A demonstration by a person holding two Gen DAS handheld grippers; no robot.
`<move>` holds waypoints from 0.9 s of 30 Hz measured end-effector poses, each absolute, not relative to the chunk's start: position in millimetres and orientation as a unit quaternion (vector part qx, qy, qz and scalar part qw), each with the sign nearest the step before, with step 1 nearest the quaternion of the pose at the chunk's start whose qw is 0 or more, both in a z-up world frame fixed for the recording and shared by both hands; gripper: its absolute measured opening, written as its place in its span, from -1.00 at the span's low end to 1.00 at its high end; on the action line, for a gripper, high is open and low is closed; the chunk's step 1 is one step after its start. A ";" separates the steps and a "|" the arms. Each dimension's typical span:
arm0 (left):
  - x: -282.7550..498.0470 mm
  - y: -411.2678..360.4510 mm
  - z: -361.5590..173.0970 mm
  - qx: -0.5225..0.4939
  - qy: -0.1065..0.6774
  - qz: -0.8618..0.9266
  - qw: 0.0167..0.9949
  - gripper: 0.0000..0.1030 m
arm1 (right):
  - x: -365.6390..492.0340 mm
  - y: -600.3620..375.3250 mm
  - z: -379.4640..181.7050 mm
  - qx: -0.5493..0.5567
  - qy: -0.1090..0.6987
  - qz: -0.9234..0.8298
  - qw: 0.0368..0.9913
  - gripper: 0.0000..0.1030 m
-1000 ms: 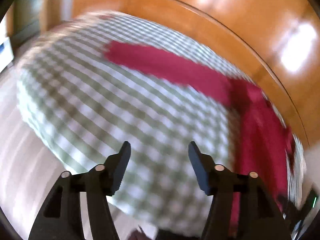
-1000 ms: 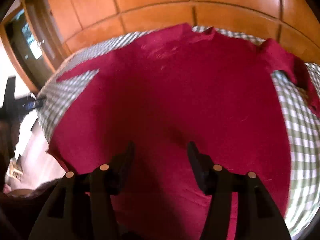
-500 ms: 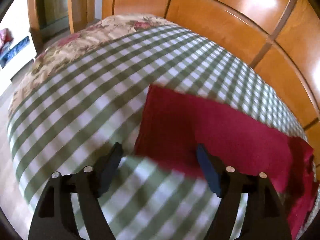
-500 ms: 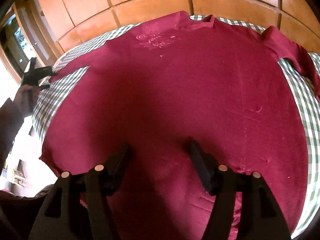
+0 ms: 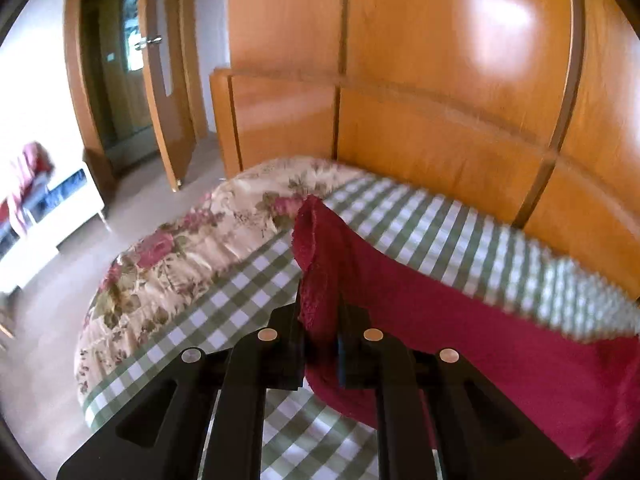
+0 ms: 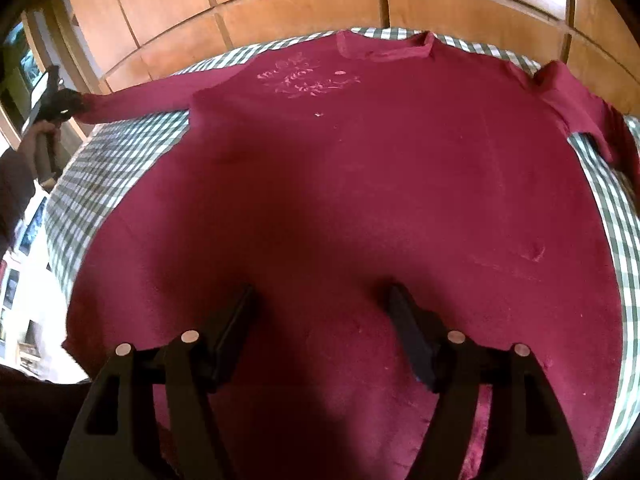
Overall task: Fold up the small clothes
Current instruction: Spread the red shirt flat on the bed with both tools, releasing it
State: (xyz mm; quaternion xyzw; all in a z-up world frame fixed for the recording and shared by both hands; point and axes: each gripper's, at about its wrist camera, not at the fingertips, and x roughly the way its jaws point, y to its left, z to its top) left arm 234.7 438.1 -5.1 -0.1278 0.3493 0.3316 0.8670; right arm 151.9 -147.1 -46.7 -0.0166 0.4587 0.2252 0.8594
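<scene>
A dark red long-sleeved shirt (image 6: 360, 184) lies spread flat on a green-and-white checked bed cover (image 6: 100, 168), neck toward the headboard, with a pale print on the chest. My left gripper (image 5: 320, 320) is shut on the cuff of the shirt's left sleeve (image 5: 320, 248) and holds it lifted off the bed; this gripper also shows far left in the right wrist view (image 6: 68, 106), with the sleeve stretched out to it. My right gripper (image 6: 320, 312) is open and empty, low over the shirt's lower middle. The right sleeve (image 6: 576, 108) lies bunched at the far right.
A wooden headboard (image 5: 440, 140) and wooden wall panels (image 6: 280, 8) run behind the bed. A floral bedspread (image 5: 180, 248) covers the bed's left end. A white bench (image 5: 52, 216) and an open door (image 5: 160, 80) stand beyond on the left.
My left gripper went to the sleeve's end, shut on the cuff and lifted it. My right gripper moved a little lower over the shirt and stays open.
</scene>
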 end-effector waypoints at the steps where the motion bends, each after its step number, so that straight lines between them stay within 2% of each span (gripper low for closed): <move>1: 237.7 436.9 -16.4 -0.135 0.364 0.336 0.858 -0.79 | 151.6 -146.8 -46.6 -0.017 0.458 0.225 0.860 0.38; 2: 236.3 435.4 -24.8 -0.147 0.375 0.333 0.852 -0.76 | 151.6 -147.2 -46.4 -0.016 0.459 0.226 0.859 0.39; 4: 229.7 430.9 -41.9 -0.174 0.393 0.332 0.840 -0.51 | 152.4 -150.4 -46.3 -0.012 0.459 0.231 0.858 0.39; 6: 217.2 419.7 -49.4 -0.200 0.401 0.309 0.839 0.12 | 153.1 -151.2 -45.2 -0.010 0.458 0.233 0.858 0.39; 7: 206.1 408.6 -49.7 -0.219 0.395 0.284 0.846 0.17 | 152.5 -151.7 -44.2 -0.009 0.457 0.234 0.858 0.39; 14: 139.6 291.0 -44.1 -0.239 0.414 0.039 0.878 0.17 | 154.3 -185.7 -26.5 0.014 0.440 0.197 0.876 0.31; 22: 64.9 174.8 -72.6 -0.232 0.479 -0.132 0.836 0.17 | 127.3 -283.3 -33.4 0.035 0.458 0.081 0.884 0.33; 23: 59.8 168.2 -75.9 -0.231 0.479 -0.132 0.837 0.07 | 119.3 -286.4 -35.2 0.038 0.461 0.087 0.882 0.33; 24: 57.7 164.2 -78.0 -0.232 0.479 -0.132 0.836 -0.27 | 113.4 -286.4 -36.3 0.038 0.462 0.093 0.881 0.33; 25: 55.4 157.7 -79.7 -0.228 0.485 -0.138 0.833 -0.55 | 107.0 -284.7 -37.5 0.037 0.463 0.101 0.880 0.23; 26: 52.7 150.2 -80.5 -0.220 0.491 -0.142 0.831 -0.88 | 102.4 -280.9 -38.4 0.033 0.465 0.112 0.878 0.03; 27: 47.4 142.1 -79.0 -0.207 0.485 -0.135 0.839 -0.88 | 97.6 -275.9 -39.4 0.027 0.467 0.123 0.875 -0.62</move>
